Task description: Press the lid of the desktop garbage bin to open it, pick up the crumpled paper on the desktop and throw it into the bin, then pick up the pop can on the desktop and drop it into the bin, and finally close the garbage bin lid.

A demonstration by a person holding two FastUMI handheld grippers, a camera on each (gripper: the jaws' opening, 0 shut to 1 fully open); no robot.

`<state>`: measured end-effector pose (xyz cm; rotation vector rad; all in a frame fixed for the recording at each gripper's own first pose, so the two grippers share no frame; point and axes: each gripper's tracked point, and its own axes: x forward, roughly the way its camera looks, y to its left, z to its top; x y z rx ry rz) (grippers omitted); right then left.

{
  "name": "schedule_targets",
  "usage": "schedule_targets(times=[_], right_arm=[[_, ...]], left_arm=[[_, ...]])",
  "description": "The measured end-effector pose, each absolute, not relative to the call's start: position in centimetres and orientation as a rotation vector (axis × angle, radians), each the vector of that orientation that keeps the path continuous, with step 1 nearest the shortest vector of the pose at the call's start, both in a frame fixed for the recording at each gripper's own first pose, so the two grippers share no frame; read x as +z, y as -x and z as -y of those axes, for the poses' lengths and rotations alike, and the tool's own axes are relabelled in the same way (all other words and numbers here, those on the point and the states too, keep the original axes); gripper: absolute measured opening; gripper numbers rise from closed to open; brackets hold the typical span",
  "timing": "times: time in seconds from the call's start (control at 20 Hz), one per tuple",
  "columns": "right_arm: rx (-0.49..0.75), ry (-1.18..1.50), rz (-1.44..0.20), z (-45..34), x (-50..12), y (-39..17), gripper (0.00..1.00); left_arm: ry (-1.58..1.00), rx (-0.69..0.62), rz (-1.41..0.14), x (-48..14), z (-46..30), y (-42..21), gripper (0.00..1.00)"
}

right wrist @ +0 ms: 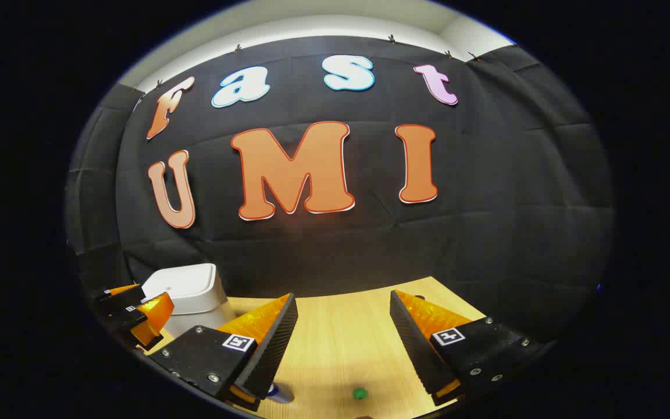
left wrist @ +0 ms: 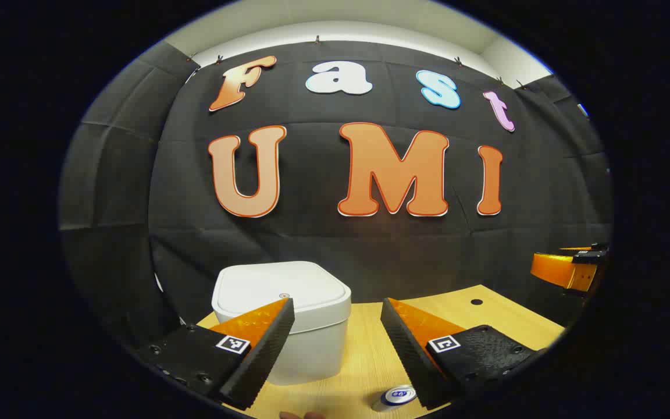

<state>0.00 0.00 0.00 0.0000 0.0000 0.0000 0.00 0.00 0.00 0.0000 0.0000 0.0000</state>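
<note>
Both claws open, left claw (left wrist: 338, 308) near closed bin (left wrist: 281, 297), can (left wrist: 394, 397) below.

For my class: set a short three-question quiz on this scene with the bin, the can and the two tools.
1. True or false: the bin has its lid shut.
2. Multiple choice: in the left gripper view, the can lies
A. on top of the lid
B. on the table, near the left tool
C. between the fingers of the right tool
3. Fill in: both tools have their fingers ____.

Key
1. True.
2. B.
3. Open; nothing sits between the fingers of either tool.
</note>
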Motion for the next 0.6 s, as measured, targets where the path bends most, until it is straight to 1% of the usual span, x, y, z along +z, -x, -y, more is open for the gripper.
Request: schedule_targets(times=[0.15,0.2,0.35,0.4,0.6], right_arm=[[0.049,-0.005,-0.002,0.3,-0.2,-0.4,0.95],[0.068,-0.013,-0.004,0.3,-0.3,-0.4,1.0],[0.093,-0.01,0.002,0.6,-0.4,-0.4,1.0],[0.09,0.008,0.005,0.8,-0.4,-0.3,0.95],[0.11,0.053,-0.005,0.6,-0.4,0.3,0.95]], left_arm=[[0.013,0.027,0.056,1.1,0.0,0.0,0.95],[0.02,0.034,0.055,0.8,0.3,0.2,0.95],[0.011,0.069,0.039,0.3,0.7,0.6,0.95],[0.005,0.081,0.04,0.4,0.7,0.8,0.95],[0.012,0.096,0.048,1.2,0.8,1.7,0.95]])
